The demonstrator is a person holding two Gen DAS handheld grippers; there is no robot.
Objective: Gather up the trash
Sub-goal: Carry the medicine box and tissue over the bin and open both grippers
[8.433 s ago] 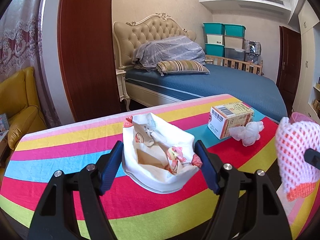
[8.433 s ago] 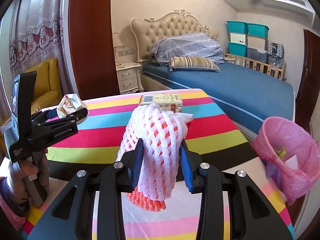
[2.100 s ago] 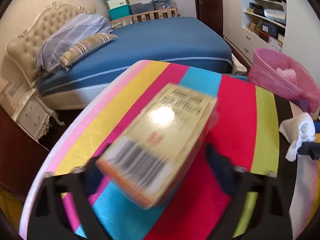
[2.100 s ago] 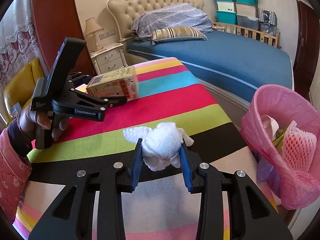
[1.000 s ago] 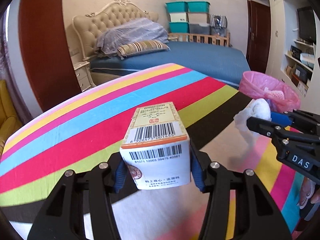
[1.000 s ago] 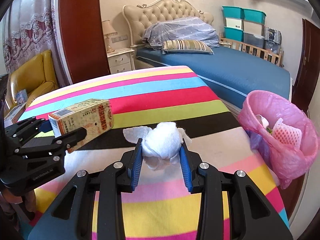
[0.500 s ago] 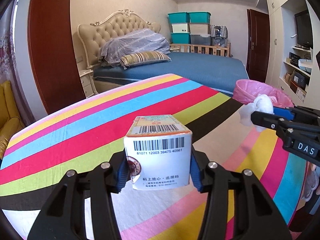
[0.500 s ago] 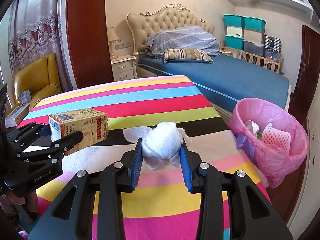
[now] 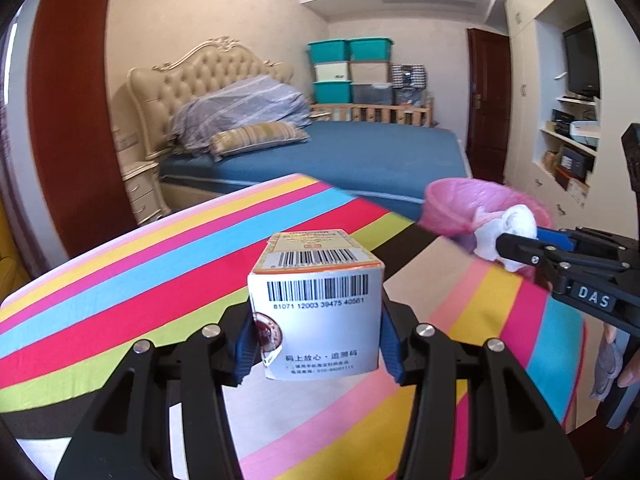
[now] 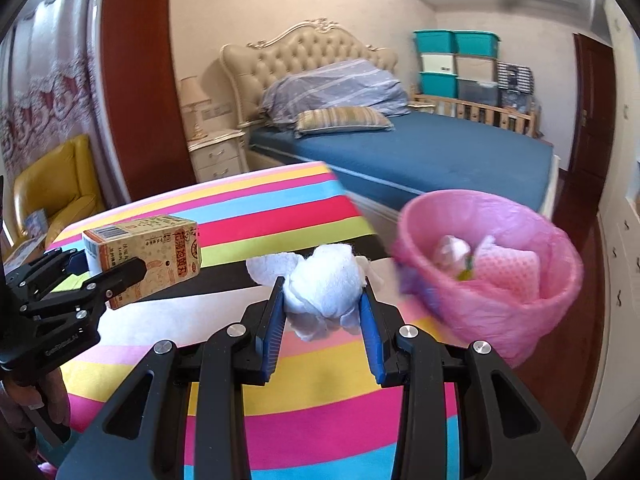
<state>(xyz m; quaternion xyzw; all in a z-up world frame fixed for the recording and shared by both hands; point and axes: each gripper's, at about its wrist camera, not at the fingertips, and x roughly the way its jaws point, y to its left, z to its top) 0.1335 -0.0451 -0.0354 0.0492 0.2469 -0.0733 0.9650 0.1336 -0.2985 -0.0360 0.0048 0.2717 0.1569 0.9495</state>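
My left gripper is shut on a small carton with barcodes, held above the striped table. The carton also shows in the right wrist view, with the left gripper at the left. My right gripper is shut on a crumpled white tissue, held over the table near the bin. The pink-lined trash bin stands off the table's right edge with foam net and paper inside. In the left wrist view the tissue sits just in front of the bin.
The striped tablecloth covers the table under both grippers. A blue bed lies behind, a nightstand and a yellow armchair to the left, stacked storage boxes at the back.
Both grippers have moved right toward the pink bin, which now looks larger and closer. The carton and the tissue stay held.
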